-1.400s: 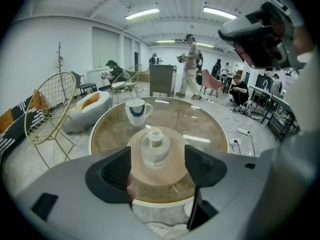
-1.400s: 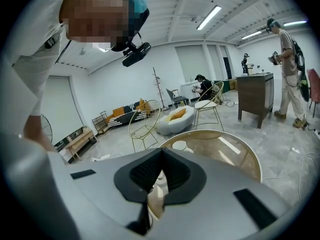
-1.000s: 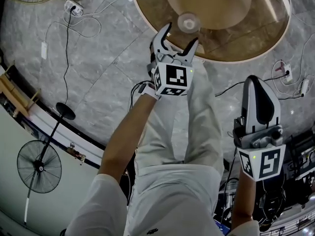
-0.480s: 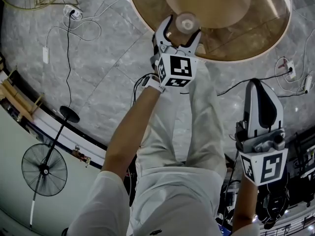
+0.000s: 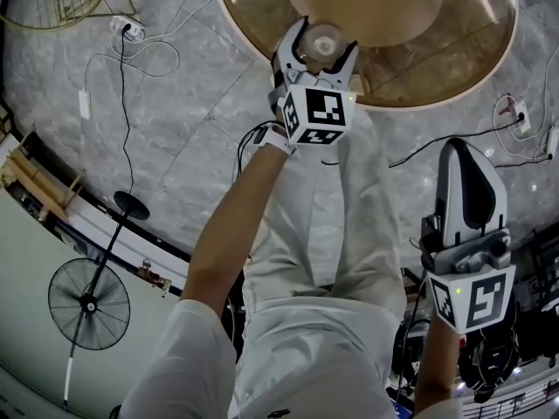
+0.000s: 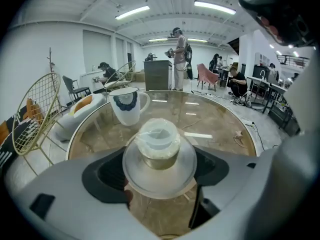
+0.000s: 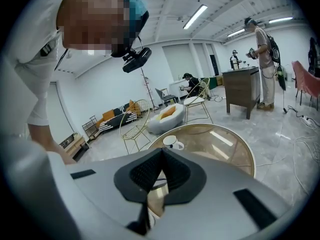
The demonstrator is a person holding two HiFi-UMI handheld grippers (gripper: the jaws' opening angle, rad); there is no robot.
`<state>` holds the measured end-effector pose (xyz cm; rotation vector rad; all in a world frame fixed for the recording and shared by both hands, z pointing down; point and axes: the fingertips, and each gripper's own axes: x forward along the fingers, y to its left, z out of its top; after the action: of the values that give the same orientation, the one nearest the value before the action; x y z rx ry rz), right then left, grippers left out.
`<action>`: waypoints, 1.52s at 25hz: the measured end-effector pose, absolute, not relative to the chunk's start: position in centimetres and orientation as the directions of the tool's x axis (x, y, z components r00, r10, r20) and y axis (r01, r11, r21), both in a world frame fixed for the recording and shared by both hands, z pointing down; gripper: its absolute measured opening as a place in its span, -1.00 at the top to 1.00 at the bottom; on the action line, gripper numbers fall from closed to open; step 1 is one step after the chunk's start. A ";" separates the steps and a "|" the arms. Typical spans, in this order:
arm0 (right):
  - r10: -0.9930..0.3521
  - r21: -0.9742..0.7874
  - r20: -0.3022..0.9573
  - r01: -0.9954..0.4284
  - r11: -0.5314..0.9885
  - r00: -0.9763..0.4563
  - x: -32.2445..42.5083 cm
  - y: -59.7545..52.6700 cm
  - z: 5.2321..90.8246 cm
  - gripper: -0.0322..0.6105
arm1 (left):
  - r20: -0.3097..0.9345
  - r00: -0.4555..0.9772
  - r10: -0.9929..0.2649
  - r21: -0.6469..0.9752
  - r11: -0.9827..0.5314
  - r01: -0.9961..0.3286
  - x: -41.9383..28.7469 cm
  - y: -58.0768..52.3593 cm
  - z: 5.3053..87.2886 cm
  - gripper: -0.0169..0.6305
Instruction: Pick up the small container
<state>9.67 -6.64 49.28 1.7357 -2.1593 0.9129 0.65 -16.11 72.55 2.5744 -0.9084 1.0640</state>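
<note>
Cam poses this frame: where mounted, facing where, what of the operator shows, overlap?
Head view: on the head, facing steeply down at the round table; shows left arm, legs, left gripper, right gripper.
Left gripper view: on the left gripper, along open jaws flanking the small container.
Right gripper view: on the right gripper, along shut jaws toward the table; shows a sleeve.
Shared: white mug, both gripper views.

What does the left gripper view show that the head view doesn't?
Only the left gripper view: a white mug standing on the round table behind the small container, and a standing person farther back in the room. Only the head view: the right gripper, shut and away from the table, a floor fan, and cables on the floor. Both: the small container on the table, between the open jaws of the left gripper.
</note>
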 end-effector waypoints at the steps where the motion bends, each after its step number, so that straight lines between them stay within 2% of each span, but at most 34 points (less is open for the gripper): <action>1: -0.799 -0.326 0.534 -0.939 0.106 -0.276 9.8 -6.7 49.4 0.88 | 0.698 0.548 -0.460 -0.041 -0.790 -0.611 0.8 -16.3 72.8 -0.15; 9: -0.794 -0.329 0.544 -0.940 0.096 -0.272 10.2 -6.7 50.0 0.88 | 0.686 0.571 -0.451 -0.080 -0.827 -0.557 1.9 -17.0 73.6 -0.15; 27: -0.800 -0.319 0.521 -0.938 0.138 -0.296 9.5 -7.3 48.5 0.88 | 0.718 0.573 -0.396 -0.048 -0.849 -0.527 1.5 -16.9 73.6 -0.14; 38: -0.816 -0.281 0.474 -0.935 0.218 -0.332 8.7 -8.4 44.1 0.88 | 0.716 0.558 -0.420 -0.068 -0.838 -0.542 -0.9 -16.7 68.6 -0.14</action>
<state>8.69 -8.43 44.10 1.6633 -2.2658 0.7764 -0.90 -16.68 68.64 2.6292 -0.8180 1.1433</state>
